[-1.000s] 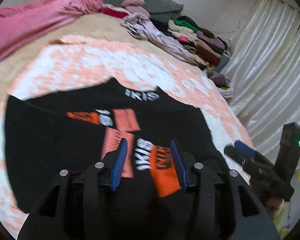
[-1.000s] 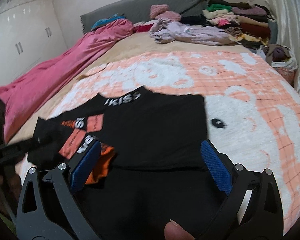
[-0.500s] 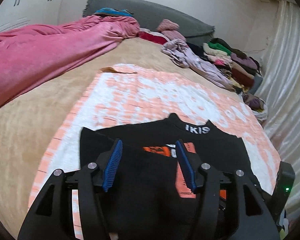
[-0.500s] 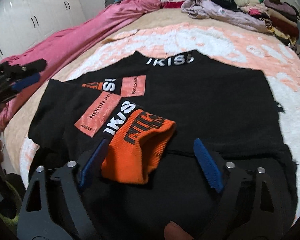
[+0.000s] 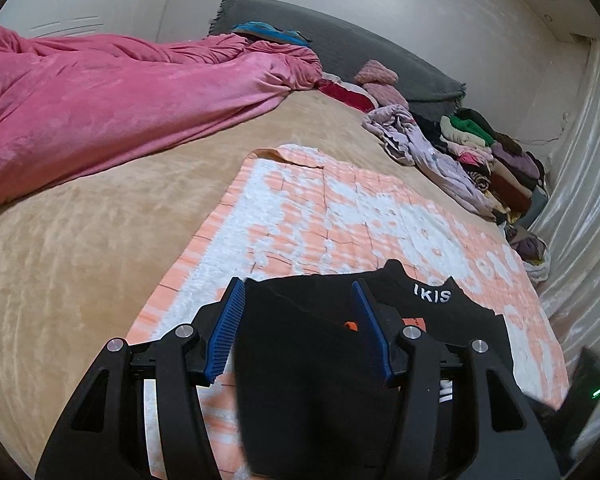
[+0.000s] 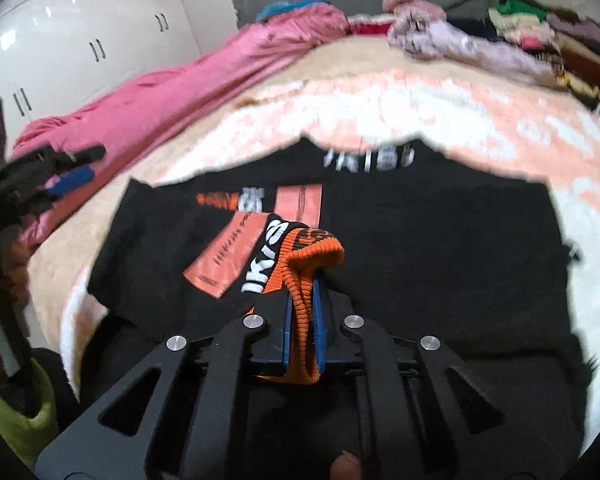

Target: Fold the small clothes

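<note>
A small black top (image 6: pixel 420 240) with orange patches and white lettering lies flat on an orange-and-white blanket (image 6: pixel 440 104). Its sleeve ends in an orange ribbed cuff (image 6: pixel 306 280). My right gripper (image 6: pixel 302 300) is shut on that cuff, over the front of the top. In the left wrist view the top's left shoulder corner (image 5: pixel 300 320) lies under my left gripper (image 5: pixel 298 304), which is open and holds nothing. The left gripper also shows at the left edge of the right wrist view (image 6: pixel 56 176).
A pink duvet (image 5: pixel 100 108) is heaped along the left of the bed. Piles of clothes (image 5: pixel 480 156) lie at the far right by a grey headboard (image 5: pixel 340 56). A pale curtain (image 5: pixel 588 200) hangs on the right. White wardrobes (image 6: pixel 60 40) stand on the left.
My right gripper has closed on the orange cuff. My left gripper has swung left, away from the printed patches, to the top's left shoulder corner, and stays open.
</note>
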### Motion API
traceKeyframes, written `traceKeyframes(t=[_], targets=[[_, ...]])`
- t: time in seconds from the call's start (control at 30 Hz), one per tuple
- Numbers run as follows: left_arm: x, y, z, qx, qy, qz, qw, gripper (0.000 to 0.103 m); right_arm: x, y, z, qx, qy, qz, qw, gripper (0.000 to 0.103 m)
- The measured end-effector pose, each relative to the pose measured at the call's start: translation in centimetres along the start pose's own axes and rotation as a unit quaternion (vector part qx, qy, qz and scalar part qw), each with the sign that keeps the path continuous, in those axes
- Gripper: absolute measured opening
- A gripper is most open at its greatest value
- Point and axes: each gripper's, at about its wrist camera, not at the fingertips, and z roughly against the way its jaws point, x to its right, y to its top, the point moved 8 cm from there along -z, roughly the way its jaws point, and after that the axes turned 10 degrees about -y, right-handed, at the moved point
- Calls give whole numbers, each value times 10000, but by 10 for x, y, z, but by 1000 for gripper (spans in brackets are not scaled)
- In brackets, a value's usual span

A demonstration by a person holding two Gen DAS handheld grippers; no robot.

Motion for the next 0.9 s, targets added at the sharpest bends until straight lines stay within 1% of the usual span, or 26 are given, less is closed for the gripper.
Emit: traceKeyframes(t=[0.1,0.2,0.27,0.4,0.5,0.67,0.8,0.9], targets=[[-1,0,-1,-19,7,13,10000,54,21,24,18,280,-227,71,9993,4],[0,-2,-3,-35,6,-29,10000,54,46,36,25,368,-523,91,9979,4],[2,-5,-5,-67,12,-80,9999,54,68,40,23,348,-725,68,9967,4],[10,-13,-16,-178,42,-242,9995,54,94,32,11,187,-900,-28,9958,4],[24,-24,-29,-329,36,-497,9982,54,101,22,-2,58,-972,-44,9952,4],[51,-47,-55,-658,62,-1025,9925,54,103,17,-13,-6,-1184,57,9929,4],[60,-62,-73,-865,186,-1307,9875,54,112,16,-15,-37,-1447,130,9894,4],[60,-74,-87,-1098,301,-1418,9833,54,122,11,-22,-174,-1619,129,9866,4]])
